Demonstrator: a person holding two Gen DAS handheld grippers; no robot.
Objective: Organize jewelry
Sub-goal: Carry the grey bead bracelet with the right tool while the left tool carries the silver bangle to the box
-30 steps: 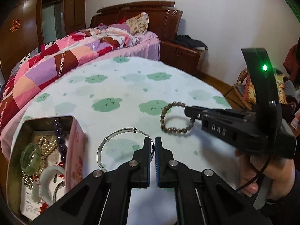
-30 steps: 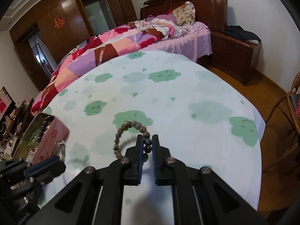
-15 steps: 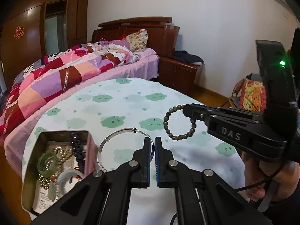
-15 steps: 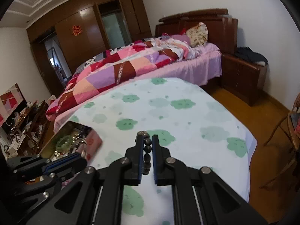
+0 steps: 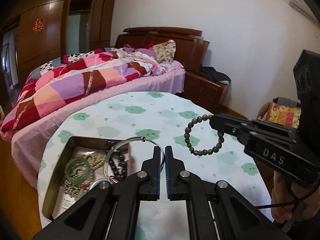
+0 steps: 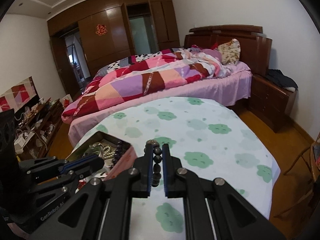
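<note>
My left gripper (image 5: 162, 152) is shut on a thin silver bangle (image 5: 128, 142) and holds it in the air over the right edge of the open tin box (image 5: 58, 166). The box holds a green jade bangle (image 5: 77, 169), gold beads and dark purple beads. My right gripper (image 6: 156, 150) is shut on a brown bead bracelet (image 5: 198, 135), which hangs in the air to the right of the bangle; the bracelet also shows between the right fingers (image 6: 157, 160). The left gripper (image 6: 94, 161) shows at the left of the right wrist view, beside the box (image 6: 112, 138).
The round table (image 5: 140, 116) has a white cloth with green cloud prints. Behind it stands a bed (image 5: 80, 84) with a patchwork quilt, a wooden nightstand (image 5: 208, 88) at the right and wardrobes at the back. A wicker chair (image 6: 312, 160) stands at the far right.
Both grippers have risen off the table with their jewelry. The bangle and the bead bracelet left the cloth, and the bangle now hangs over the tin's edge.
</note>
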